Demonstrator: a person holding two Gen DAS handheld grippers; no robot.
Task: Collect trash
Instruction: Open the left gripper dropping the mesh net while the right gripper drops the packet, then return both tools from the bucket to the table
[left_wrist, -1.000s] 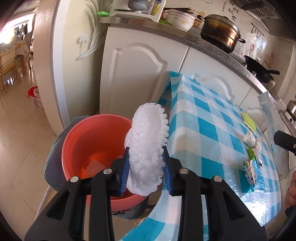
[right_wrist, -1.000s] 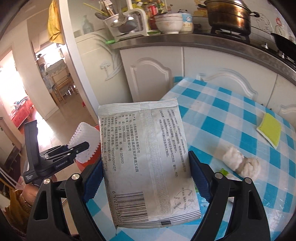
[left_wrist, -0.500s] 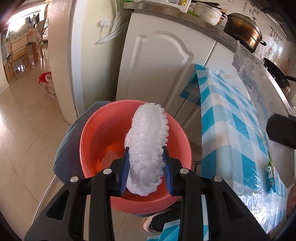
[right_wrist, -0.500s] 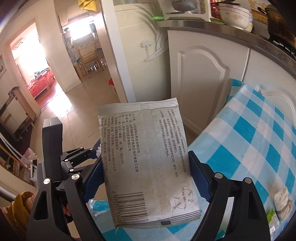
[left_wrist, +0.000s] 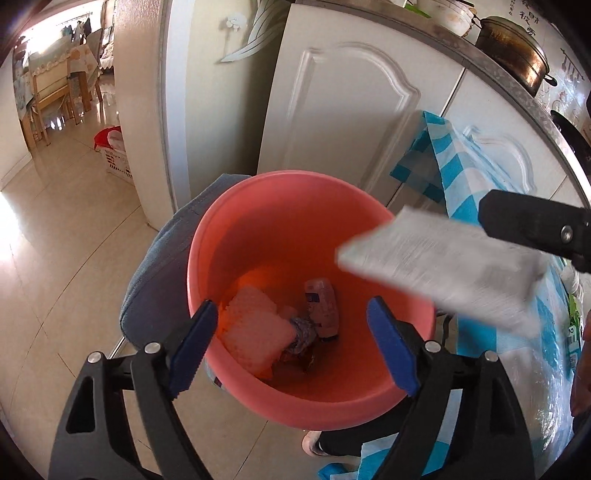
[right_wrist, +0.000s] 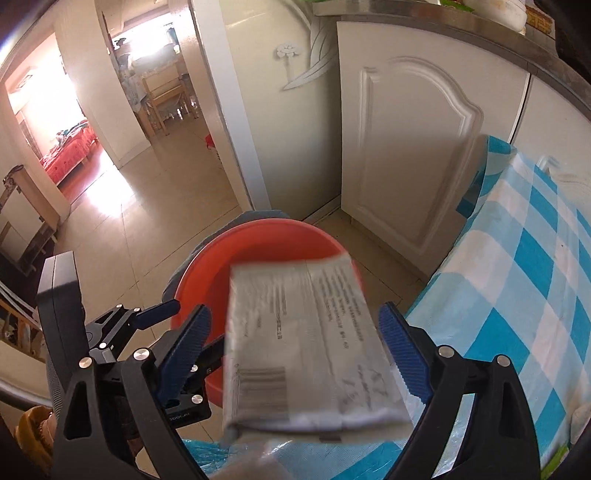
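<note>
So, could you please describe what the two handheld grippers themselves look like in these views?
Both look alike: the left gripper and the right gripper have matte black plastic frames with triangular cut-outs, silver round screw heads at the joints, and two fingers faced with ribbed blue pads. Small white lettering marks the left gripper's body in the right wrist view. No cables show.

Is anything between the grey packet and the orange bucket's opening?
Nothing visible. The grey packet sits between the right gripper's opening fingers, above the orange bucket's open mouth; the left gripper is off to one side.
</note>
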